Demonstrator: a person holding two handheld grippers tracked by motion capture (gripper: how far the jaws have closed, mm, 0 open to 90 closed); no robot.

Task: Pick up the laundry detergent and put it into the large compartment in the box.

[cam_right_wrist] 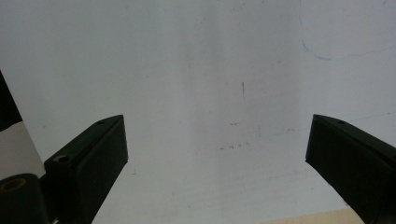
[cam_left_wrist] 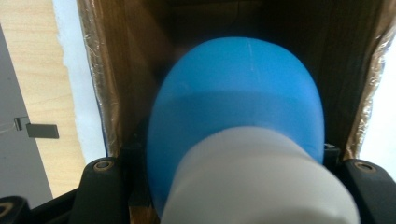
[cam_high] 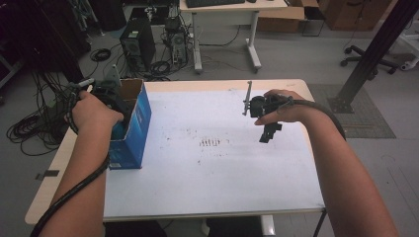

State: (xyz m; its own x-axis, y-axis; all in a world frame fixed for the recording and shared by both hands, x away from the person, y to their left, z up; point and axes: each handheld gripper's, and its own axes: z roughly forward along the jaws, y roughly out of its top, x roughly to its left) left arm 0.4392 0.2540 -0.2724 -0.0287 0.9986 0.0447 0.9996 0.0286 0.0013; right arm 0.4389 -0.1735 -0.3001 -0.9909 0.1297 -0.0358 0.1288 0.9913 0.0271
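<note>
An open blue cardboard box stands at the left edge of the white sheet that covers the table. My left gripper reaches down into it. In the left gripper view, the left gripper is shut on an object with a rounded blue end and a white body, held between the box's brown inner walls. My right gripper hovers over the sheet at the right, well away from the box. In the right gripper view, the right gripper stands open with nothing between its jaws.
Marks are scribbled at the middle of the sheet. The wooden table edge shows at the left with a strip of tape. Beyond the table are computer towers, floor cables, a desk and a black slanted beam.
</note>
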